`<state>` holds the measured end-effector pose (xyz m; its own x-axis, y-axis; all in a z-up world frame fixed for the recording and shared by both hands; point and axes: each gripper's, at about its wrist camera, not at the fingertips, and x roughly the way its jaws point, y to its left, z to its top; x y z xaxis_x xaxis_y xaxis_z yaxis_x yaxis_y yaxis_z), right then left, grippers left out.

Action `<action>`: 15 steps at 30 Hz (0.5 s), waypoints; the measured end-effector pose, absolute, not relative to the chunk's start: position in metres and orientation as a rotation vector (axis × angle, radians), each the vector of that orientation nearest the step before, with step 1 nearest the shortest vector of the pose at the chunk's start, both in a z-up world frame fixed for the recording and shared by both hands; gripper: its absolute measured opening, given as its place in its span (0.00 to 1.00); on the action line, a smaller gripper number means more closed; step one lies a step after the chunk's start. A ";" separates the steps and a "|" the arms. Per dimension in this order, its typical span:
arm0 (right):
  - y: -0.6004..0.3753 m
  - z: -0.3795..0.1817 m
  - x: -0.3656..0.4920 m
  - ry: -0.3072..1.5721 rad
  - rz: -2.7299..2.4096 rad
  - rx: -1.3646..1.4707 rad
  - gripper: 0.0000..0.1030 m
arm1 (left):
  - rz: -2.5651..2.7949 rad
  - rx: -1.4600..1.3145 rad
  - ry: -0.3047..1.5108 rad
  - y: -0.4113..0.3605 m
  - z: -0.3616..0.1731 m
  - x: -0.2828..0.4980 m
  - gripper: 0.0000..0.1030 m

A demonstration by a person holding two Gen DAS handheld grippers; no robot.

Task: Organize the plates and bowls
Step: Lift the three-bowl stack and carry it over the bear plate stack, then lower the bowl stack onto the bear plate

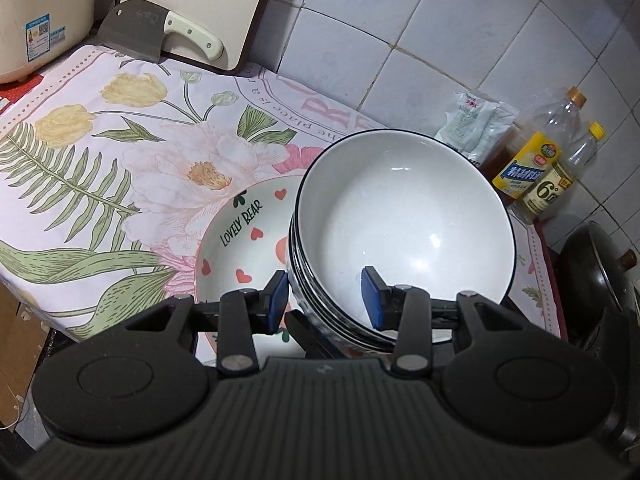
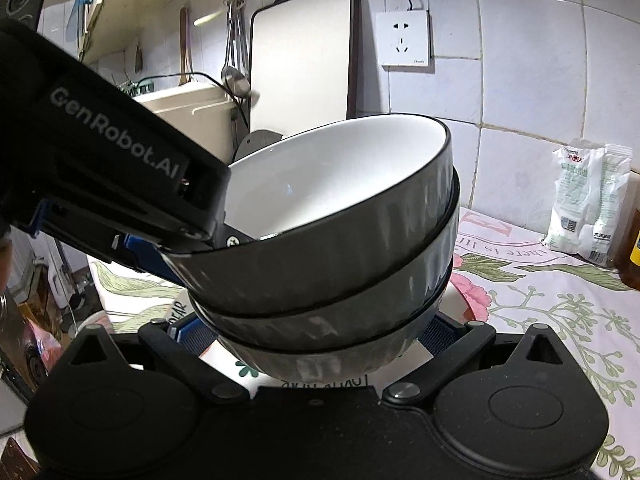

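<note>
A tilted stack of three dark, white-lined bowls [image 1: 404, 216] rests over a white "LOVELY BEAR" plate with red hearts [image 1: 244, 232] on the floral cloth. My left gripper [image 1: 325, 300] is open and straddles the near rim of the stack, one blue pad outside the wall and one inside the top bowl. In the right wrist view the stack [image 2: 332, 264] fills the middle, and my right gripper [image 2: 316, 332] is open with its blue pads on either side of the bottom bowl's base. The left gripper's body [image 2: 100, 168] reaches over the top bowl's rim from the left.
A cleaver [image 1: 160, 34] and cutting board [image 1: 196, 4] lean at the back wall beside a cream rice cooker [image 1: 40, 20]. Oil and vinegar bottles [image 1: 540, 160], a white packet [image 1: 476, 124] and a black wok [image 1: 600, 280] stand at the right. The table edge [image 1: 60, 328] runs at the left.
</note>
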<state>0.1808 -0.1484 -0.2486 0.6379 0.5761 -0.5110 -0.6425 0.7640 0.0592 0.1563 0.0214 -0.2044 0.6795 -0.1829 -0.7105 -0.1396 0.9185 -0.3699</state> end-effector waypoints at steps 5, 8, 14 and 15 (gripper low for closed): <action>-0.144 -0.252 0.191 0.575 0.710 -0.135 1.00 | 0.001 -0.410 0.844 0.021 -0.209 0.161 0.37; -0.142 -0.255 0.195 0.593 0.721 -0.136 1.00 | 0.012 -0.415 0.857 0.023 -0.212 0.164 0.37; -0.139 -0.263 0.201 0.628 0.735 -0.134 1.00 | 0.041 -0.421 0.898 0.022 -0.217 0.170 0.37; -0.138 -0.264 0.201 0.628 0.734 -0.138 1.00 | 0.046 -0.419 0.910 0.021 -0.216 0.171 0.37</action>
<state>0.2011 -0.1384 -0.2638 0.5695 0.5829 -0.5796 -0.6627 0.7427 0.0957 0.1705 0.0214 -0.2162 0.6183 -0.1362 -0.7741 -0.2142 0.9184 -0.3327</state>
